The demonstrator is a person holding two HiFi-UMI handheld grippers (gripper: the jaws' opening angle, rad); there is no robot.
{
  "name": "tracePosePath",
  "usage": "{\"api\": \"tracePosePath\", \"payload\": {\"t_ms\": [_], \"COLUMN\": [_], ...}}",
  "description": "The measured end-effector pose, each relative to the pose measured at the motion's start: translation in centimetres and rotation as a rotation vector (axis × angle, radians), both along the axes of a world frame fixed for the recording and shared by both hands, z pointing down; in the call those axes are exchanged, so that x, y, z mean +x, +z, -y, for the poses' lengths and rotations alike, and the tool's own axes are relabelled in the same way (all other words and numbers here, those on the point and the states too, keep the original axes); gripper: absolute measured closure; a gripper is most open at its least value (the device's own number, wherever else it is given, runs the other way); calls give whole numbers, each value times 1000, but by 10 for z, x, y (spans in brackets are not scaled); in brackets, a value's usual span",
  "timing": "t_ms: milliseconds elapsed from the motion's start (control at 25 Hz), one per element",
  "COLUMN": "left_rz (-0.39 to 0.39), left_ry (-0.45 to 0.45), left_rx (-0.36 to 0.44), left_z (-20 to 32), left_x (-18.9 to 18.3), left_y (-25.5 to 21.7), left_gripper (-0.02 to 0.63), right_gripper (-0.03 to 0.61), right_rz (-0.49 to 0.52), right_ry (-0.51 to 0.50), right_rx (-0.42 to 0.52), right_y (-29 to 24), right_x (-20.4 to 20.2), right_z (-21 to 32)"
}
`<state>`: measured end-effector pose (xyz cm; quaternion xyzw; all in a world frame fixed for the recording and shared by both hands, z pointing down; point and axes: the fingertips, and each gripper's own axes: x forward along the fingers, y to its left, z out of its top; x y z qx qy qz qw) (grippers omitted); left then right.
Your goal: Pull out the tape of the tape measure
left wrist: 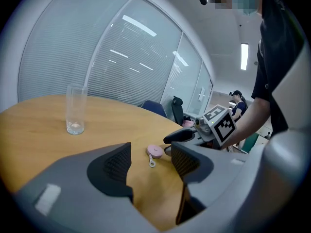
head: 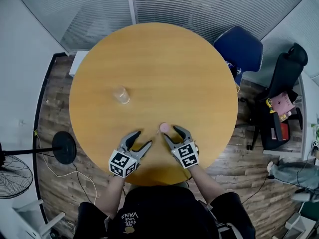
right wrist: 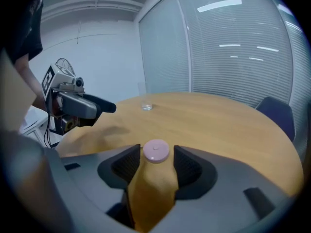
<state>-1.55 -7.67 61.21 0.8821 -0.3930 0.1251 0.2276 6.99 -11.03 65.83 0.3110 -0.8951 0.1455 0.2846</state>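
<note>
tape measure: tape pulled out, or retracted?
Retracted. The pink tape measure lies flat on the table with only its short pull tab sticking out; no length of tape shows.

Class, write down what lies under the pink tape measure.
The tape measure lies on the wooden table, its pull tab on the wood beside it. Its underside is covered, so anything beneath cannot be seen.

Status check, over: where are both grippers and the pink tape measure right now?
Left gripper open, empty. Right gripper open, pink tape measure at its jaw tips, not gripped. Tape not yet pulled. Glass well clear.
</note>
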Motion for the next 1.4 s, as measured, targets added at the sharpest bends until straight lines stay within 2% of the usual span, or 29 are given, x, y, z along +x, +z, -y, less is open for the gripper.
{"api": "tracePosePath", "payload": {"t_ms": [160,360,600,760,1000,1400], "left_rz": [-3,-6,-21,-27,-33,-40], "left_ry": [-17,-47,-84,-93,-101,-96], "left_rx": [-19,-38,-61,-73,-75,-88], "left_z": [0,1,-5,-10,-12,-12], "left_x": [1,-4,-6,-4,-4,-4], "left_y": [11,20,28,31,31,35], "left_gripper": [370,370,370,370,370,370], "right_gripper": [383,379,364,359,357,360], "right_rz": [-40,-65,-125,-154,-150,-149], "right_ry": [-80,-106,-177,-209,-236,-277], "right_rx": [5,15,74,64,28,20], "right_y": [13,19,13,19,25,25], "right_x": [-7,-10,-14,-18,-22,-23], "right_z": [-1,3,6,10,9,8]}}
